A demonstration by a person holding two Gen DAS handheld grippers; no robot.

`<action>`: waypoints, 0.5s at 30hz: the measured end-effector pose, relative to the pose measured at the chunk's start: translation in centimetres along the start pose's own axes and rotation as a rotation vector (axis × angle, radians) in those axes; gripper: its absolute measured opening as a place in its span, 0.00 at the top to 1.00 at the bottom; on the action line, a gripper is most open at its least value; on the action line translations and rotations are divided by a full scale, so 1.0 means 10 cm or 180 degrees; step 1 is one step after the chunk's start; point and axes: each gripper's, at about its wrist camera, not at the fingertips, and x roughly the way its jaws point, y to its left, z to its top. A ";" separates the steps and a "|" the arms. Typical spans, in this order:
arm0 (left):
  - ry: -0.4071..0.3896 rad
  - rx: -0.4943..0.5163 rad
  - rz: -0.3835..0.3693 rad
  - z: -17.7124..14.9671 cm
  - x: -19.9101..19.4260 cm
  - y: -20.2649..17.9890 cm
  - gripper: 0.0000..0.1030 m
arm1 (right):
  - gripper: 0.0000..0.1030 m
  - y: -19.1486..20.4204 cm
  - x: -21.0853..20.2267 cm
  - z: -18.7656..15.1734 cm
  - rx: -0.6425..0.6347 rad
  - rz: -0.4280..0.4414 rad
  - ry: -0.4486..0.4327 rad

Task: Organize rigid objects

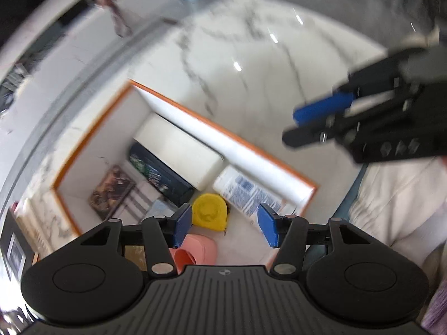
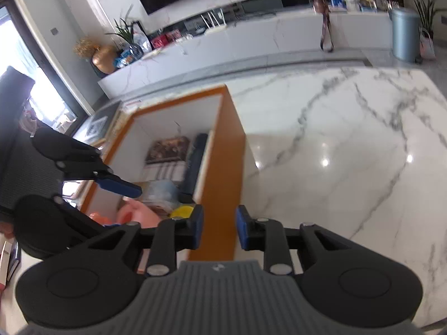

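Marble floor surrounds the orange-rimmed box (image 1: 178, 106); both claws (image 1: 225, 226) (image 2: 217, 227) hover spread, seemingly empty.

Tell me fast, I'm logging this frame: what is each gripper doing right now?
Left gripper: open, holding nothing, above the orange-edged box.
Right gripper: open, holding nothing, over the box's orange wall.

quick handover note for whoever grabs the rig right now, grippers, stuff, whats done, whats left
Left gripper: open, empty, above the box.
Right gripper: open, empty, over the box's orange wall.
In the box: yellow tape measure, white bottle, white block, dark case, picture card, pink item.
Done: these are boxed.
Left: nothing loose shows on the marble top; check outside the views.
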 end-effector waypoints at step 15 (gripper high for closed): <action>-0.1657 -0.1451 0.0643 -0.71 -1.41 -0.49 0.38 | 0.45 0.79 -1.04 -0.26 -0.0366 0.0051 -0.0451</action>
